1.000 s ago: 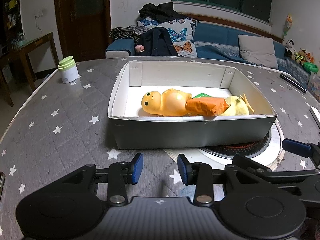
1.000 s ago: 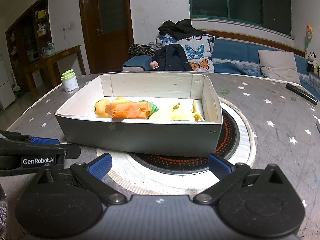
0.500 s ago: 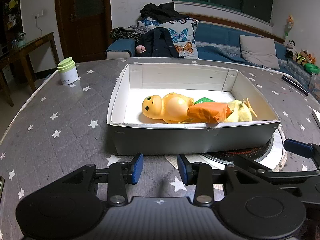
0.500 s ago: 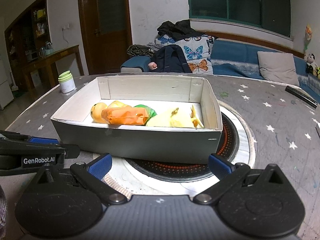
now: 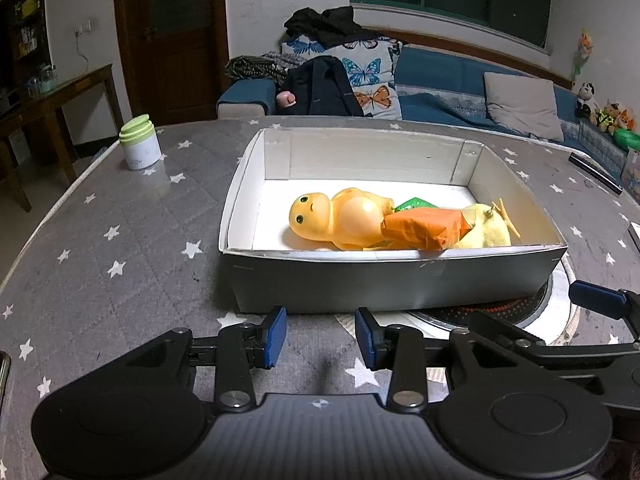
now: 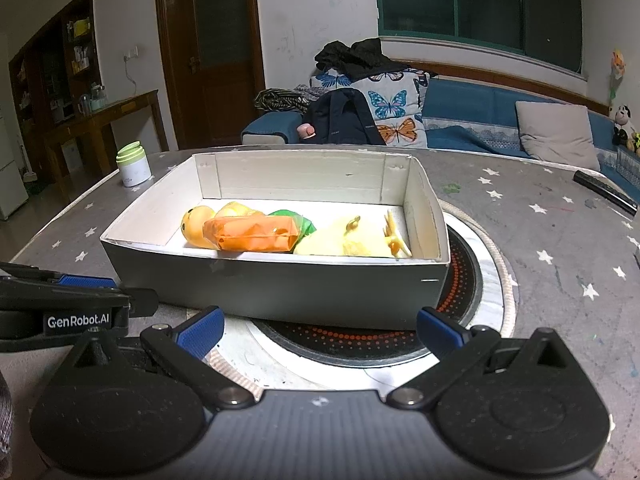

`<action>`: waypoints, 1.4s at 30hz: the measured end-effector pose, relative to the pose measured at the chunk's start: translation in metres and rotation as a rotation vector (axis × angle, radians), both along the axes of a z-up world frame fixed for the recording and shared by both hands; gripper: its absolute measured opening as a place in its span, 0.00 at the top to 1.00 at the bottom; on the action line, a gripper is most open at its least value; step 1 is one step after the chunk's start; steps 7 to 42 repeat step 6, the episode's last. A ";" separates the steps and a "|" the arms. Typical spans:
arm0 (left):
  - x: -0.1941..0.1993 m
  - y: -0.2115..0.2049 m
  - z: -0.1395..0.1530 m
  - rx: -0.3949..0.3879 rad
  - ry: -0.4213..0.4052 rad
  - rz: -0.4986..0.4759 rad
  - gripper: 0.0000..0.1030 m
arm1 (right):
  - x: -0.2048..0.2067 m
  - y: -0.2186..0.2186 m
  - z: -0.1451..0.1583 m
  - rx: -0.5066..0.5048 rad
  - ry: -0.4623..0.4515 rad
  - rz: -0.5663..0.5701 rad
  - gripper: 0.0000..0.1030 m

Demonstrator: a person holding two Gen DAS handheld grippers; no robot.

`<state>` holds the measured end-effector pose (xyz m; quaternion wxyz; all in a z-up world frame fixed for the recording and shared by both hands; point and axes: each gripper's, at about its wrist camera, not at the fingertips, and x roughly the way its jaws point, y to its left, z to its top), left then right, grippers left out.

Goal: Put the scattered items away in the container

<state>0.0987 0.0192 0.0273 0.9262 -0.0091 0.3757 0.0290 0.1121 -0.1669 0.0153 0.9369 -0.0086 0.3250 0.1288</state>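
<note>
A grey box with white inner walls [image 5: 384, 288] [image 6: 280, 288] stands on the star-patterned table. Inside lie an orange doll [image 5: 332, 218] [image 6: 196, 224], an orange packet [image 5: 424, 230] [image 6: 252, 234], a green item [image 5: 414, 203] [image 6: 292, 218] and a yellow plush chick [image 5: 486, 226] [image 6: 352, 240]. My left gripper [image 5: 321, 337] is open with a narrow gap and empty, just in front of the box's near wall. My right gripper [image 6: 318, 330] is wide open and empty, also in front of the box.
A white jar with a green lid [image 5: 139, 142] [image 6: 133, 164] stands at the table's far left. A round black burner with a white ring [image 6: 468, 292] lies under the box's right end. A dark remote [image 6: 604, 192] lies at the far right. A sofa stands behind the table.
Both grippers have risen and tilted a little, so more of the box's inside shows. Their jaws have not changed. The items in the box have not moved.
</note>
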 end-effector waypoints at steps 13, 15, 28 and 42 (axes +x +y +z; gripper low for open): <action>-0.002 -0.001 0.003 0.010 -0.028 0.008 0.61 | -0.001 -0.001 0.000 0.003 -0.004 0.000 0.00; -0.002 -0.001 0.003 0.010 -0.028 0.008 0.61 | -0.001 -0.001 0.000 0.003 -0.004 0.000 0.00; -0.002 -0.001 0.003 0.010 -0.028 0.008 0.61 | -0.001 -0.001 0.000 0.003 -0.004 0.000 0.00; -0.002 -0.001 0.003 0.010 -0.028 0.008 0.61 | -0.001 -0.001 0.000 0.003 -0.004 0.000 0.00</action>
